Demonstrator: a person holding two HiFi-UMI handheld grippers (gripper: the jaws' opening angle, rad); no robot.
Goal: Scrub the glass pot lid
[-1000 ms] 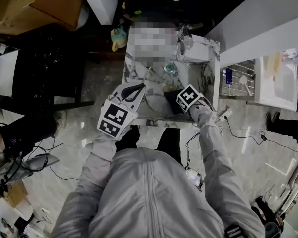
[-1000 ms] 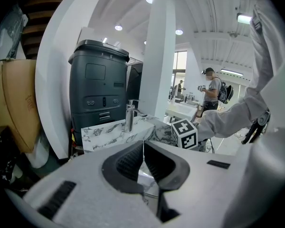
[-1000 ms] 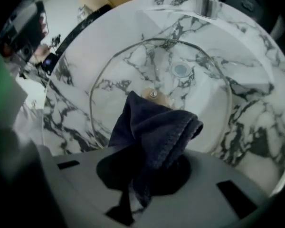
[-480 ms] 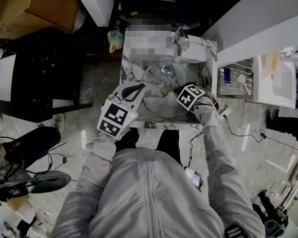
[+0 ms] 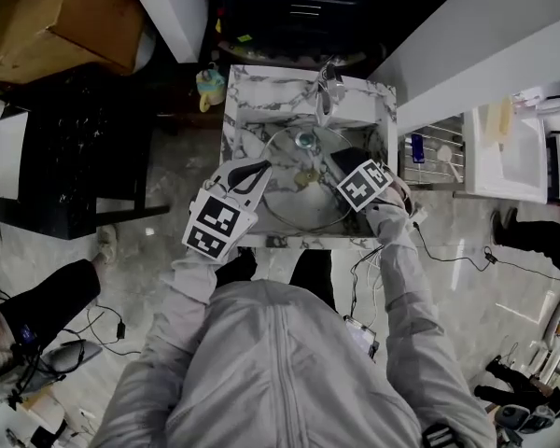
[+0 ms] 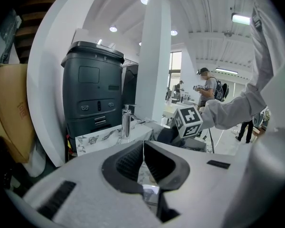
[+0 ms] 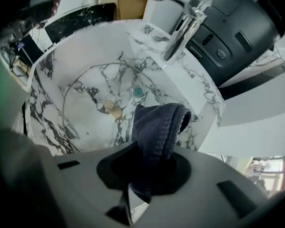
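A clear glass pot lid (image 5: 287, 205) with a pale knob (image 5: 305, 176) sits tilted in the marble sink (image 5: 261, 96). My left gripper (image 5: 259, 168) is at the lid's left rim, its jaws shut with a thin glass edge between them (image 6: 143, 151). My right gripper (image 5: 347, 168) is over the lid's right side, shut on a dark blue cloth (image 5: 336, 161). In the right gripper view the cloth (image 7: 156, 127) hangs folded out of the jaws (image 7: 147, 172), just right of the knob (image 7: 113, 109) and the lid (image 7: 85, 113).
A chrome faucet (image 5: 327, 80) stands at the sink's far edge, with a teal drain (image 5: 305, 140) below the lid. A wire dish rack (image 5: 439, 152) is to the right and a cardboard box (image 5: 56, 17) at the far left. Cables lie on the floor.
My right gripper has carried the cloth from the lid's near right part toward its far right. My left gripper has stayed at the left rim. The head view has tilted further over the sink.
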